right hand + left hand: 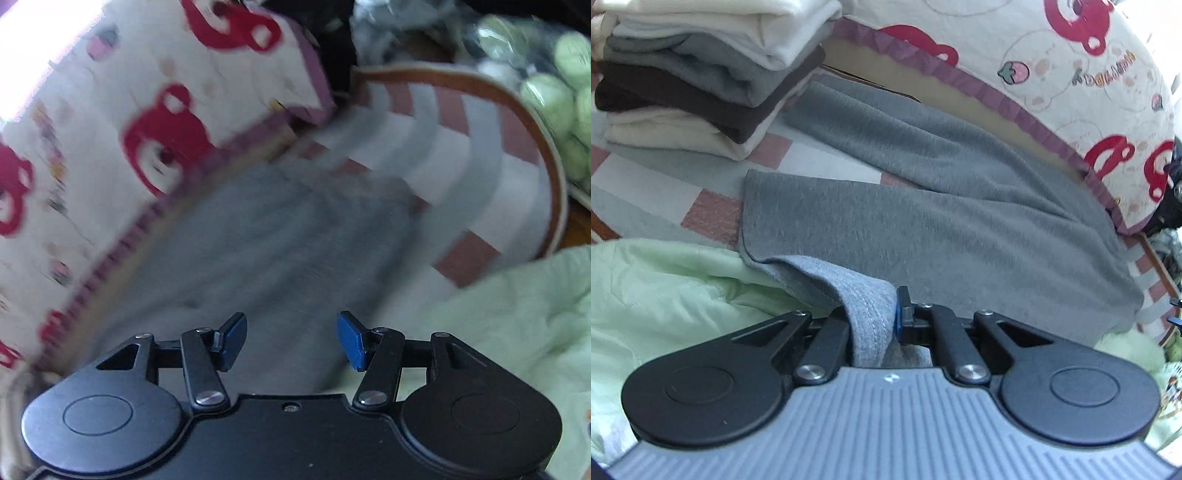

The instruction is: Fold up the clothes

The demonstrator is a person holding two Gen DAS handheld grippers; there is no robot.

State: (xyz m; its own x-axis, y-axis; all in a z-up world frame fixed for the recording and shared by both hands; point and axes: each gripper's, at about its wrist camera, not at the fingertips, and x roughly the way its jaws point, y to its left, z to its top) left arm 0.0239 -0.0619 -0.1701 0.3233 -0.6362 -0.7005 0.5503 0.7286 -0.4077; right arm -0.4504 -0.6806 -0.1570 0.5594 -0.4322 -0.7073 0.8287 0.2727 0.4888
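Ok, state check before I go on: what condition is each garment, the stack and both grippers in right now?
left gripper: shut on the grey garment's hem, corner lifted.
right gripper: fingers apart, nothing between them, view motion-blurred.
grey garment: unfolded, spread on the checked bed sheet, one edge against the bear-print pillow.
stack of folded clothes: folded, piled on the sheet.
light green quilt: rumpled beside the garment.

bare checked sheet (701,177) between folded stack (701,74) and bear-print cushion (1052,74)
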